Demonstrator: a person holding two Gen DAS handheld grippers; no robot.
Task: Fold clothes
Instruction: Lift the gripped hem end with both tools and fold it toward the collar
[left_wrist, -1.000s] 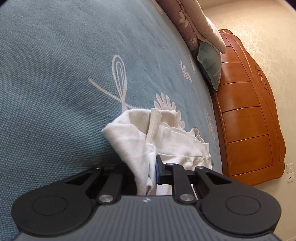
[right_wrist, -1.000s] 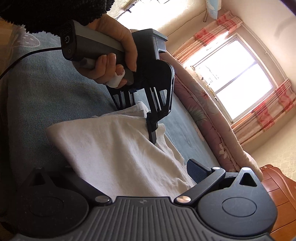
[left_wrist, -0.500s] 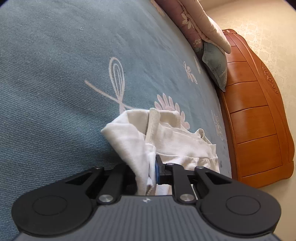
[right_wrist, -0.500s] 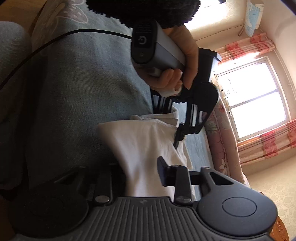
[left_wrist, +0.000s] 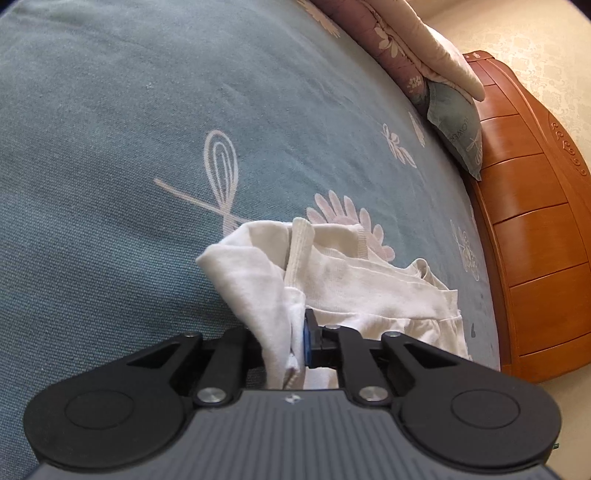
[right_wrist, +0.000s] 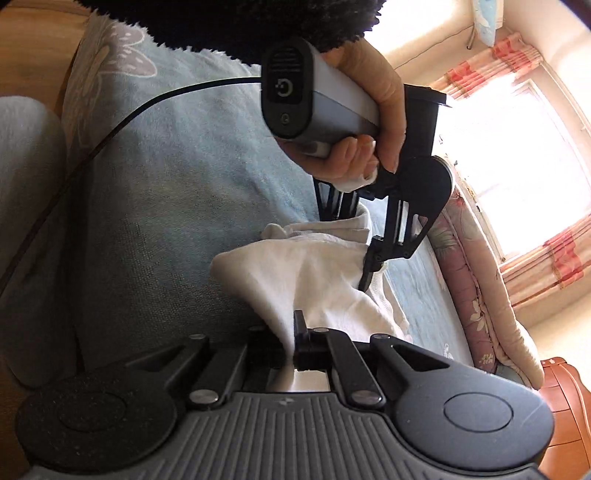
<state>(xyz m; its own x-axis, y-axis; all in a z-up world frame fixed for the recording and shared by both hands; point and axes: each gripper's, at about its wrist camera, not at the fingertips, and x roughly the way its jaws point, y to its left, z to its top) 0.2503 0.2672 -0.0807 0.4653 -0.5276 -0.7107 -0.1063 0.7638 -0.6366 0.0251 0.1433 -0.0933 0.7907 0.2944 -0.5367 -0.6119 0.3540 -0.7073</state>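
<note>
Garment (left_wrist: 343, 280): one white piece, bunched on the teal bedspread (left_wrist: 110, 147), pinched by both grippers, left (left_wrist: 295, 341) closing tighter, right (right_wrist: 290, 347) clamped. Looks like two pillows, wooden headboard (left_wrist: 535, 236), curtained window (right_wrist: 517, 155).

White garment (left_wrist: 369, 288), plain, faint grey smudges. Bedspread (left_wrist: 110, 147) teal-blue, pale pink leaf, flower motifs. Quilt (left_wrist: 417, 48) dusty pink with cream floral print. Pillow (left_wrist: 458, 129) teal with pale motif. Headboard (left_wrist: 535, 240) orange-brown wood. Curtains (right_wrist: 554, 254) red-pink, cream stripes. Sleeve (right_wrist: 240, 26) black, fuzzy. Both grippers black; blue pad (left_wrist: 306, 343) on left one.
</note>
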